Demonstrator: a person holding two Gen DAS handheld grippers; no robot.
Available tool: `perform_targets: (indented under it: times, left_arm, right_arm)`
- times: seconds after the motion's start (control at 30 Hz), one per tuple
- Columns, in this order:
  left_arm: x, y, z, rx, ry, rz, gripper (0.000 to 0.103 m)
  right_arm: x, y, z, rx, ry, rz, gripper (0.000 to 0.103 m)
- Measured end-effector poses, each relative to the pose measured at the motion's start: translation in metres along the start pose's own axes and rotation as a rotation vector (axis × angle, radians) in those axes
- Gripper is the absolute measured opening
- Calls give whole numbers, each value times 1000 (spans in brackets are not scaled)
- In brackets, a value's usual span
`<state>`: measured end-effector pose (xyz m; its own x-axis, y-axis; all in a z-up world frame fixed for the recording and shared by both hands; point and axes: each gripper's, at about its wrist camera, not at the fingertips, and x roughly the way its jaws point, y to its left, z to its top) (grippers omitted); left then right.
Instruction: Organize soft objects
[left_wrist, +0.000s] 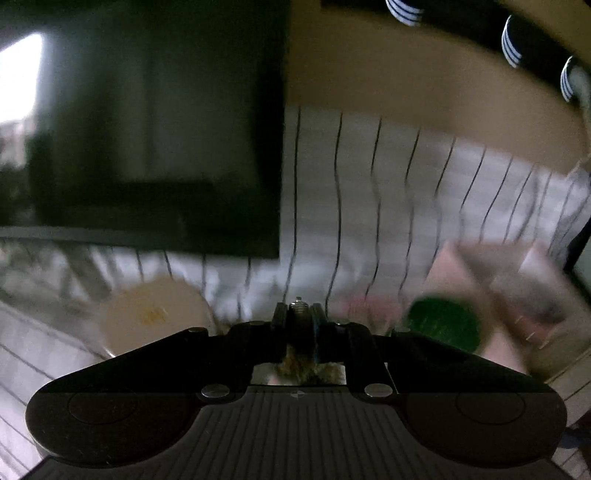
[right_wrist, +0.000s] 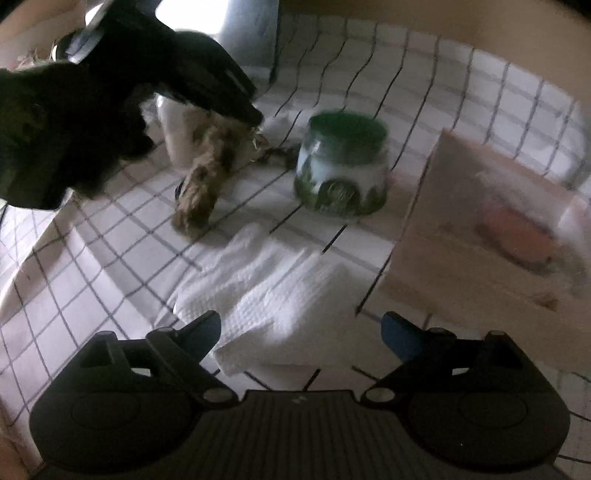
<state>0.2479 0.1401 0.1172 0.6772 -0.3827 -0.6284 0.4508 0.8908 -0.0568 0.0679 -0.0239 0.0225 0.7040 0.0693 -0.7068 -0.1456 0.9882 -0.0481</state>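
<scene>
A brown, shaggy soft toy hangs over the checked cloth, and my left gripper is shut on its upper end. In the left wrist view that gripper has its jaws together, with brown fuzz showing between them. A folded white towel lies on the cloth just ahead of my right gripper. The right gripper is open, its blue-padded fingers on either side of the towel's near end and not touching it.
A green-lidded jar stands mid-table. To the right is a pale pink box with an orange item inside. A pale round object sits behind the toy. A dark screen stands at the back.
</scene>
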Motion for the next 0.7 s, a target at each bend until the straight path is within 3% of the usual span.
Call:
perform_targets:
  times: [0.2, 0.37, 0.57, 0.7]
  left_arm:
    - [-85, 16, 34, -14, -196, -35, 15]
    - [-143, 23, 41, 17, -304, -60, 15]
    - [-159, 39, 24, 12, -261, -51, 15]
    - [-142, 57, -2, -67, -170, -98, 15]
  right_arm:
    - [-18, 7, 7, 38, -88, -35, 95]
    - [-22, 12, 21, 62, -142, -38, 95]
    - [-9, 21, 24, 147, -92, -10, 95]
    - [4, 38, 24, 155, -71, -73, 95]
